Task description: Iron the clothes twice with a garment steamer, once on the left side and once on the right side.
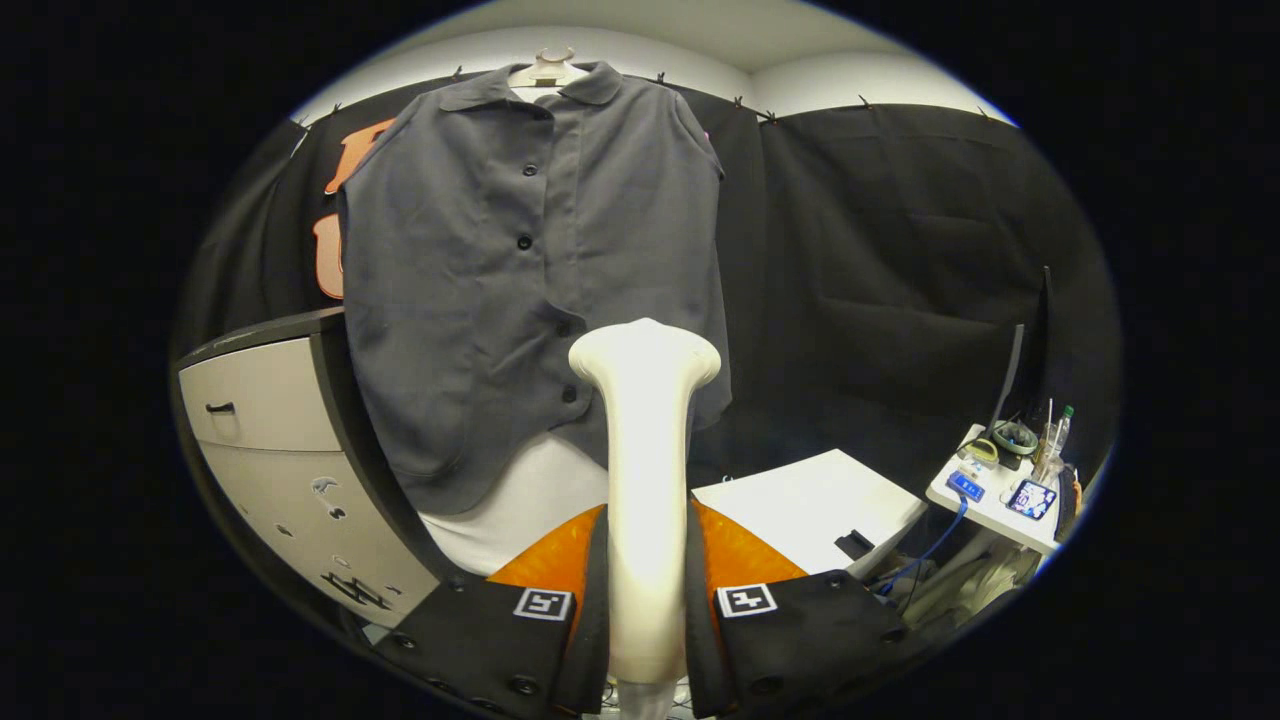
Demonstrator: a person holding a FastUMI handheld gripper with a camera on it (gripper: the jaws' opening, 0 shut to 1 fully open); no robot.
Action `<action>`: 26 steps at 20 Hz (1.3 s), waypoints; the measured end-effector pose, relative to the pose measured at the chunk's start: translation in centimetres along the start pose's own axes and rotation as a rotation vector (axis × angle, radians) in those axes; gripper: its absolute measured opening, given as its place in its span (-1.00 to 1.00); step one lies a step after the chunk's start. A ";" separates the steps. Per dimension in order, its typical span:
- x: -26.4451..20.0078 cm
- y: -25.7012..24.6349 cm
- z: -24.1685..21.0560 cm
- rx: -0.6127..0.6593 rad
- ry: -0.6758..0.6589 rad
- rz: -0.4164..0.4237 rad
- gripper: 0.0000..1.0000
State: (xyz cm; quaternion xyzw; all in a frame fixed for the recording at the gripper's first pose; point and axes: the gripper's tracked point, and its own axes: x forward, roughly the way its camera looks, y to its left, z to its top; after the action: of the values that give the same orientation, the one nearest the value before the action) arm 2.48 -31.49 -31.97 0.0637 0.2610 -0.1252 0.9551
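Note:
A dark grey buttoned shirt [510, 270] hangs on a pale hanger [545, 68] against the booth's black wall, straight ahead. My gripper [646, 585] is shut on the white garment steamer [645, 470], whose handle runs up between both fingers. Its flared head [645, 355] stands in front of the shirt's lower right hem, near the button placket. Whether the head touches the cloth I cannot tell.
A grey cabinet with drawers [265, 440] stands to the left, under the shirt. A white table [810, 505] lies beyond the fingers on the right. Farther right, a small white desk [1000, 495] carries devices, bottles and cables.

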 end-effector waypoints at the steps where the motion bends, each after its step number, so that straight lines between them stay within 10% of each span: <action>1: -0.8 0.6 0.6 -0.004 -0.011 0.006 -0.22; 26: -12.5 12.0 12.6 -0.123 -0.264 0.223 -0.23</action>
State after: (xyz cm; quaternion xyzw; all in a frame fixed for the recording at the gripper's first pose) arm 1.40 -19.76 -14.13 0.0165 0.1318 -0.0096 0.9911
